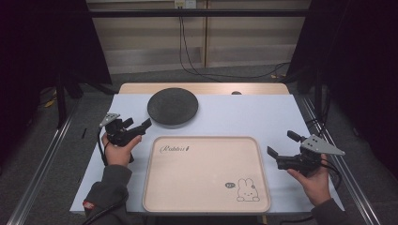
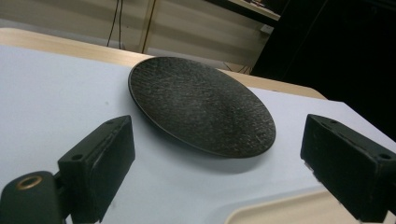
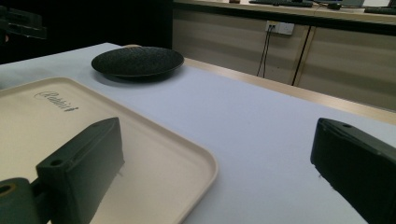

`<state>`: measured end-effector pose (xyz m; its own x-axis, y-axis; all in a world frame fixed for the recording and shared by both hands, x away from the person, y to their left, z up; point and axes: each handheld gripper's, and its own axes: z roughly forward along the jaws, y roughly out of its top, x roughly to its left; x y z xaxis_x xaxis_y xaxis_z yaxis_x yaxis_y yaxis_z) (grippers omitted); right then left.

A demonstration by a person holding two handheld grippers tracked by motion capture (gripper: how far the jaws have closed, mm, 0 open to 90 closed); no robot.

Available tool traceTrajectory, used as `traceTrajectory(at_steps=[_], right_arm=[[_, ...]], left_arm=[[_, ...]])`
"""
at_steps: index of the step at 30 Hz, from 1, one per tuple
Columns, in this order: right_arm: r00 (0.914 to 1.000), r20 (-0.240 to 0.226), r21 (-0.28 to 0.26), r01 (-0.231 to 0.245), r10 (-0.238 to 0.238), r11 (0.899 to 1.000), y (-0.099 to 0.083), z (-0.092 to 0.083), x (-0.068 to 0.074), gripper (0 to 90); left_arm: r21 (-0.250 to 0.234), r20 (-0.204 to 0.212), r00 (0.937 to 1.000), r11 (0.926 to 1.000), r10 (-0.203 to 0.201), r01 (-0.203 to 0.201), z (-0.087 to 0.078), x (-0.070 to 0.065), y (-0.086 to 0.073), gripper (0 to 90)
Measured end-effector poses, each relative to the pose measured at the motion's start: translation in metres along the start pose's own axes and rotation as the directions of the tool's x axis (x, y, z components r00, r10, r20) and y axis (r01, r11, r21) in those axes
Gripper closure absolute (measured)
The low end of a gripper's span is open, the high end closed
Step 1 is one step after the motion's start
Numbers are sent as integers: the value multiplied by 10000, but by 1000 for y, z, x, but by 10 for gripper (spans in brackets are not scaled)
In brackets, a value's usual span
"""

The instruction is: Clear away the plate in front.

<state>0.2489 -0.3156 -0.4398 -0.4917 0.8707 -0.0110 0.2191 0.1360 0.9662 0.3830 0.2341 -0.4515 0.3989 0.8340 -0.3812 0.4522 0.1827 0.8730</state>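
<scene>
High view looks down on a desk point(image 1: 281, 117) covered by a pale blue-white sheet, with a strip of light wood showing along its far edge. A round, dark grey plate with a rough textured surface point(image 1: 172, 107) sits on the far part of the sheet, left of centre. Nearer the person lies a large rectangular beige tray with rounded corners point(image 1: 206, 173), printed with the word "Rabbit" in script at its far left corner and a small white rabbit drawing at its near right corner. The tray carries nothing, and the plate lies just beyond its far left corner, apart from it.

The left gripper point(image 1: 145, 124) is held in the person's left hand point(image 1: 119, 150) over the sheet, to the left of the tray and near the plate's near-left edge. In the left gripper view its two black jaws stand wide apart, released, with the dark plate point(image 2: 201, 105) lying between and beyond them and a corner of the tray point(image 2: 280, 210) at the bottom.

The right gripper point(image 1: 281, 145) is held in the right hand point(image 1: 314, 180) just off the tray's right side, a grey three-cornered plate on top. In the right gripper view its jaws are likewise spread and grasp nothing; the left jaw hangs over the tray's point(image 3: 154, 154) corner, the right one over bare sheet, with the plate point(image 3: 137, 60) farther off.
</scene>
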Motion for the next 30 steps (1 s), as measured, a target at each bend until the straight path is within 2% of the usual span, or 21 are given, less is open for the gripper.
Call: traceTrajectory(at_steps=[5, 6, 9, 13, 17, 19, 20, 22, 23, 25, 28, 29, 30], right_arm=[[10000, -42, 3, -4, 4, 10000, 0, 0, 0, 19], [10000, -67, -5, 3, -3, 10000, 0, 0, 0, 20], [10000, -82, -8, -7, 7, 10000, 0, 0, 0, 20], [10000, -85, -7, 21, -21, 10000, 0, 1, 0, 20], [9999, -152, 35, 26, -25, 10000, -1, 0, 1, 20], [9998, -220, 66, 36, -35, 10000, -1, -1, 1, 20], [9999, -113, 15, 23, -23, 10000, -1, -2, 1, 20], [9999, -108, 6, -44, 44, 10000, -1, -2, 1, 20], [9999, -139, 46, -38, 39, 10000, -1, -3, 1, 20], [9999, -142, 60, -23, 24, 10000, -1, -3, 1, 20], [9998, -219, 48, -4, 5, 10000, -1, -3, 1, 21], [9997, -235, 47, -8, 9, 10000, -1, -3, 1, 21], [9998, -220, 57, -8, 9, 10000, -1, -3, 1, 22]], left_arm=[[152, -26, 9993, 9992, -372, 373, 13, 7, 1, 99], [29, -103, 9977, 9978, -669, 669, 18, 10, 2, 100], [155, -162, 9971, 9971, -748, 750, 23, 14, 2, 104], [216, -192, 9939, 9938, -1082, 1086, 31, 19, 2, 105], [299, -448, 9902, 9906, -1322, 1337, 39, 24, 0, 107], [257, -521, 9859, 9867, -1592, 1607, 43, 27, -1, 107], [193, -551, 9835, 9847, -1722, 1735, 46, 28, 0, 107], [250, -647, 9832, 9846, -1710, 1729, 49, 30, -1, 114], [176, -827, 9785, 9815, -1888, 1908, 54, 33, -1, 120], [312, -823, 9770, 9793, -1969, 2000, 56, 35, -2, 125], [139, -946, 9681, 9721, -2320, 2343, 62, 40, -2, 138], [14, -973, 9626, 9671, -2529, 2542, 65, 39, -2, 147], [198, -1053, 9659, 9706, -2365, 2398, 65, 41, -2, 153]])
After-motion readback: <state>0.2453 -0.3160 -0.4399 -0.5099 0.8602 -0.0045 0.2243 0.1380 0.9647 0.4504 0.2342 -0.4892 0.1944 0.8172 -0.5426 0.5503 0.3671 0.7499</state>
